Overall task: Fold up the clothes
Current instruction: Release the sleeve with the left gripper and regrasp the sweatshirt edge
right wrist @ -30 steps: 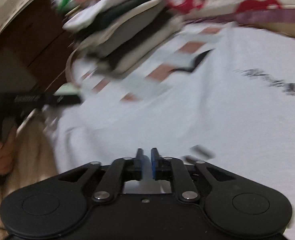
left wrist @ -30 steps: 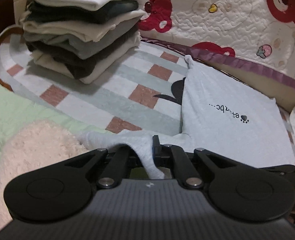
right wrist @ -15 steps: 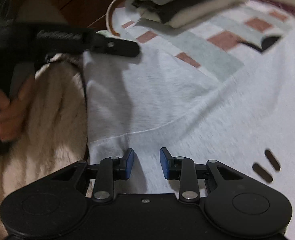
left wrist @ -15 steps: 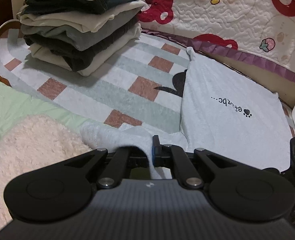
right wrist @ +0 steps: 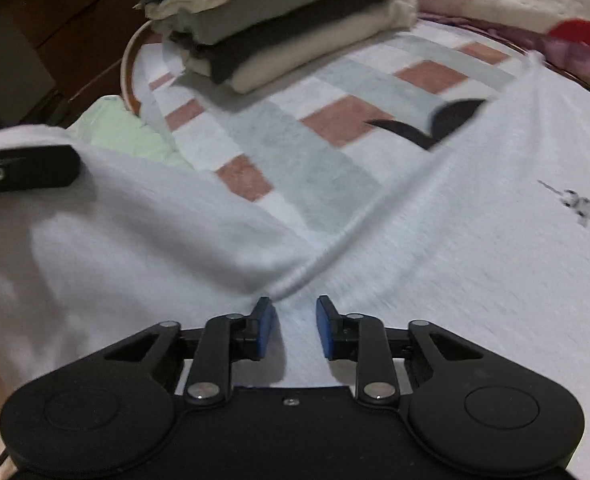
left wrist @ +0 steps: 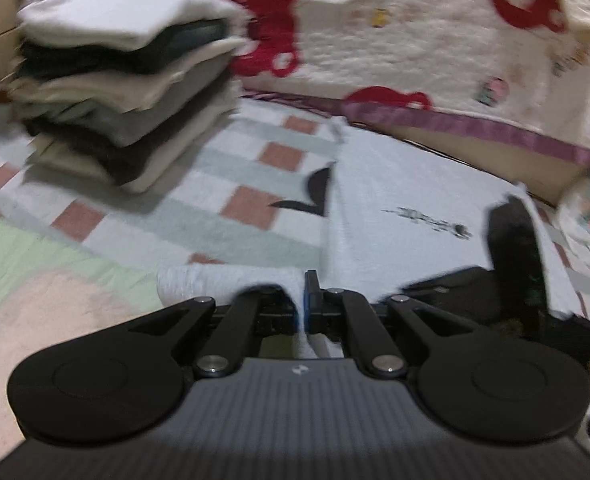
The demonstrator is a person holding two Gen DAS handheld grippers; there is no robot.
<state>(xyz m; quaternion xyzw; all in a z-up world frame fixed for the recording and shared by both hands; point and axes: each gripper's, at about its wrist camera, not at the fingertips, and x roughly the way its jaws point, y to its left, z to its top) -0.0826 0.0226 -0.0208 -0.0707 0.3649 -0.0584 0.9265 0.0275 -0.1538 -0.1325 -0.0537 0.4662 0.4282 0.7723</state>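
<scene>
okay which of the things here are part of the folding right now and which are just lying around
In the job:
- grey shirt
- left tool, shut on its sleeve
- right tool, open at the collar
- folded pile

Lying about:
- checked mat
- bear quilt
- fluffy blanket
- green sheet

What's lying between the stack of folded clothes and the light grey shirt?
In both views, only bare checked blanket lies between the stack of folded clothes and the light grey shirt.

We see open checked blanket (right wrist: 335,148) between us and the folded pile (right wrist: 287,28), quilt (left wrist: 415,40) closing the back
</scene>
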